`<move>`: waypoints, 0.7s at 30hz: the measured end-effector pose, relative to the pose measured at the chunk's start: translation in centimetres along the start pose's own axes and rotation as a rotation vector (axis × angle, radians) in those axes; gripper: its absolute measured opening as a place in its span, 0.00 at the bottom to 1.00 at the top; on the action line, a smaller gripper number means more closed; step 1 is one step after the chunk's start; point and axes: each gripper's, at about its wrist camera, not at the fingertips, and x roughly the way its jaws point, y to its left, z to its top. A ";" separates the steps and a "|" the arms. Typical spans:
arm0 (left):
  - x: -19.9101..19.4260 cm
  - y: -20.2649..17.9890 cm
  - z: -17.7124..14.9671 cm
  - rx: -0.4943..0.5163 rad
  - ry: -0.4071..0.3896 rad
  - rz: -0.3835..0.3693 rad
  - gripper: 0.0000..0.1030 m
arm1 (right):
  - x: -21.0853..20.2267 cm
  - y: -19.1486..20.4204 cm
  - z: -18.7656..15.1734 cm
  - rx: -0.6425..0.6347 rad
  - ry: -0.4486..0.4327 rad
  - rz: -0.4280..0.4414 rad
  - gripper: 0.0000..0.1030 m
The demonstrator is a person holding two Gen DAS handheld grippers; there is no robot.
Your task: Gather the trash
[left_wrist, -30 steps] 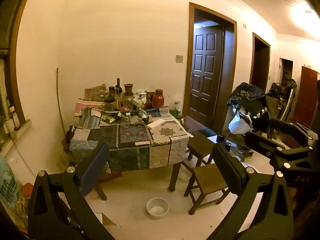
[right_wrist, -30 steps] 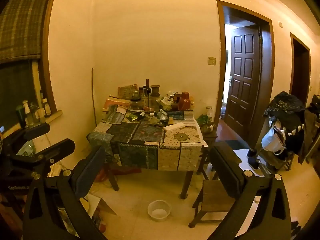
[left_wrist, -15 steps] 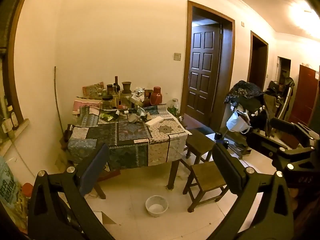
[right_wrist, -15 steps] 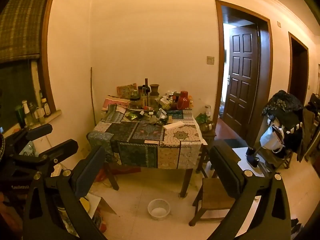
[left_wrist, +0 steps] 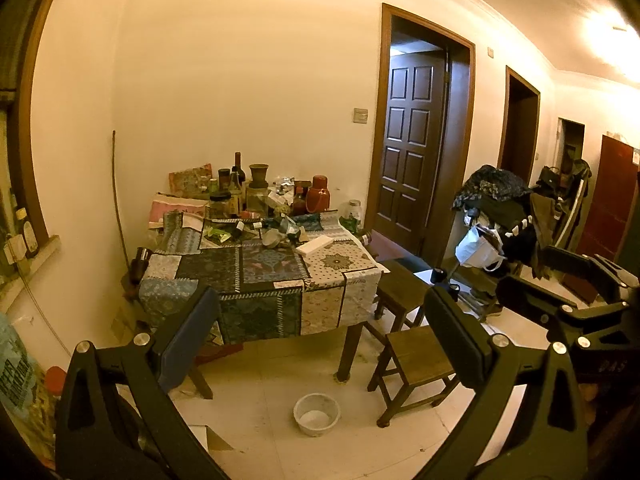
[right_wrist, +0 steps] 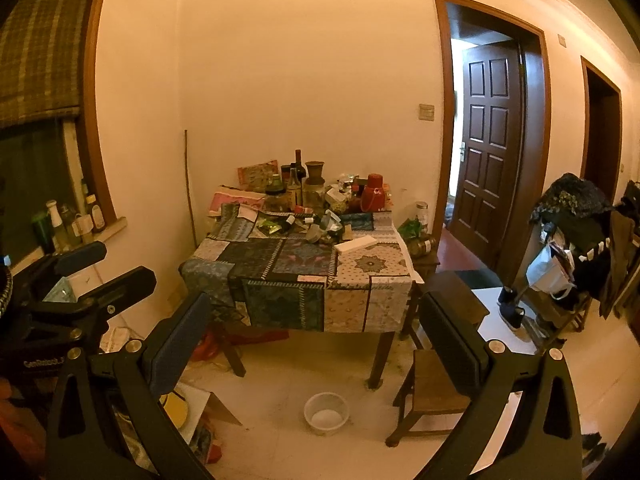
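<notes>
Warm yellow light fills a room whose back corner holds a table (left_wrist: 256,280) under a patchwork cloth, and over the last second that table has slid slightly rightward and lower in both wrist views while keeping about the same size. We read that as a small swing of our aim, not a real approach: we are well apart from everything worth picking up.

Going left to right, the window sill (right_wrist: 76,236) carries a few bottles. Our left gripper (left_wrist: 316,332) hangs in the air with its fingers spread wide and nothing between them. Behind it, the far half of the table is crowded with bottles, jars, a red flask (left_wrist: 319,199) and what look like crumpled wrappers (left_wrist: 280,236), the likeliest trash; a flat white box (left_wrist: 314,245) lies nearer the front edge. From this distance we cannot tell rubbish from keepers with any certainty. On the floor in front sits a white bowl (left_wrist: 317,414), then two wooden stools (left_wrist: 416,360). Our right gripper (right_wrist: 316,332) is likewise wide open and empty, pointed at the same table. A dark panelled door (right_wrist: 490,156) and a heaped clothes rack (right_wrist: 572,240) close the right side.

Nothing has been collected yet, as we judge it; the task is at its start, and the next move calls for walking up to the table.
</notes>
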 end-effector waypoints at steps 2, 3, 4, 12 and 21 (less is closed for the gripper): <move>0.0 0.1 0.0 0.000 0.000 0.002 1.00 | 0.1 0.2 0.1 -0.002 0.001 0.003 1.00; 0.0 0.2 0.0 0.000 -0.001 0.005 1.00 | 0.2 0.2 0.1 -0.002 0.002 0.005 1.00; 0.1 0.4 0.1 -0.002 0.000 0.006 1.00 | 0.2 0.2 0.1 -0.002 0.002 0.006 1.00; 0.2 0.8 -0.1 -0.008 0.002 0.002 1.00 | 0.5 0.7 0.1 -0.005 0.006 0.004 1.00; 0.4 1.1 -0.2 -0.014 0.003 -0.003 1.00 | 0.5 0.7 0.1 -0.003 0.007 0.007 1.00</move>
